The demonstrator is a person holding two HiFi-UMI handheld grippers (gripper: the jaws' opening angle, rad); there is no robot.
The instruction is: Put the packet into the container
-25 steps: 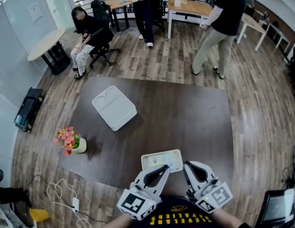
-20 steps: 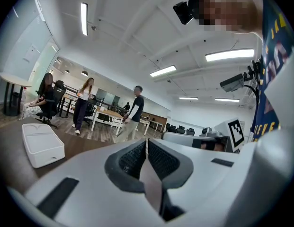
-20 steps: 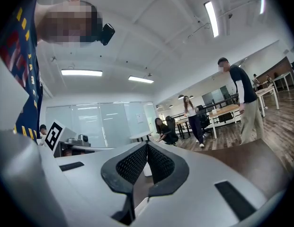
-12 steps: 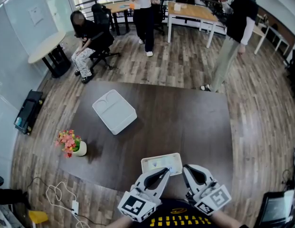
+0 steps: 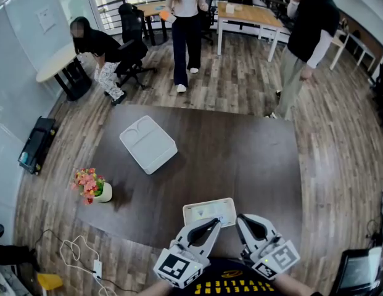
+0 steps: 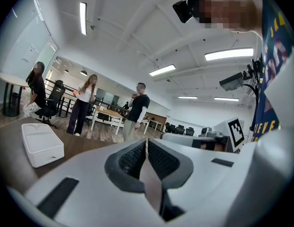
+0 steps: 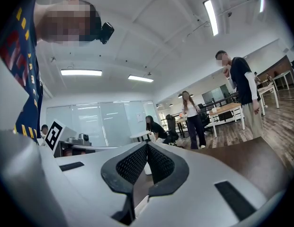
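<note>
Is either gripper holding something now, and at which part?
Nothing is held: the left gripper and the right gripper are both shut and empty.

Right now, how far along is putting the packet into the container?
Nothing is done: the packet lies on the table, apart from the white container. In hand: nothing, left tool and right tool are shut and empty. Left: grasp, carry, drop in.
</note>
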